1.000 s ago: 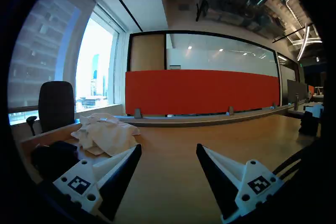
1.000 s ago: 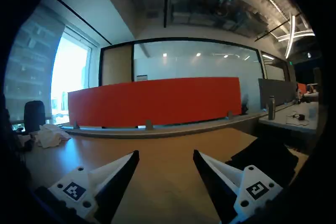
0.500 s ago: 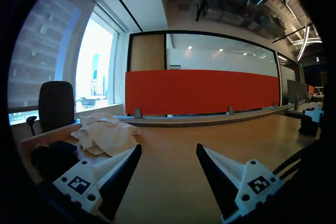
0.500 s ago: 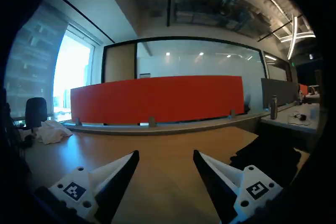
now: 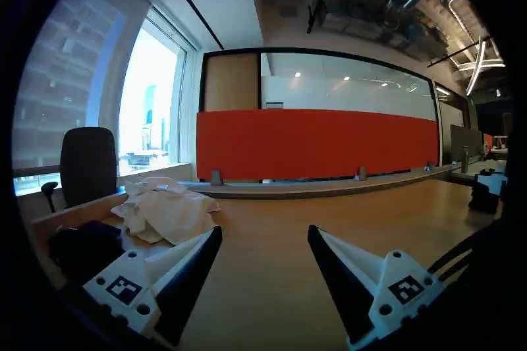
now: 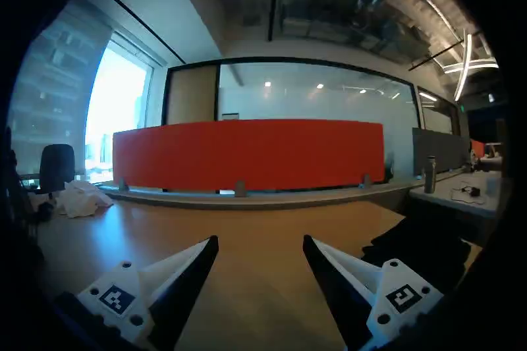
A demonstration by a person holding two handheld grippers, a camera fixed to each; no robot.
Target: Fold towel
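left tool (image 5: 263, 228) and right tool (image 6: 259, 238) both wide open, empty, ready to grab. towel (image 5: 168, 209) crumpled mid-left on tabletop (image 5: 263, 285), untouched, probably needs spreading first.

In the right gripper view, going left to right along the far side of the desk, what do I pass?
towel → red divider → bottle
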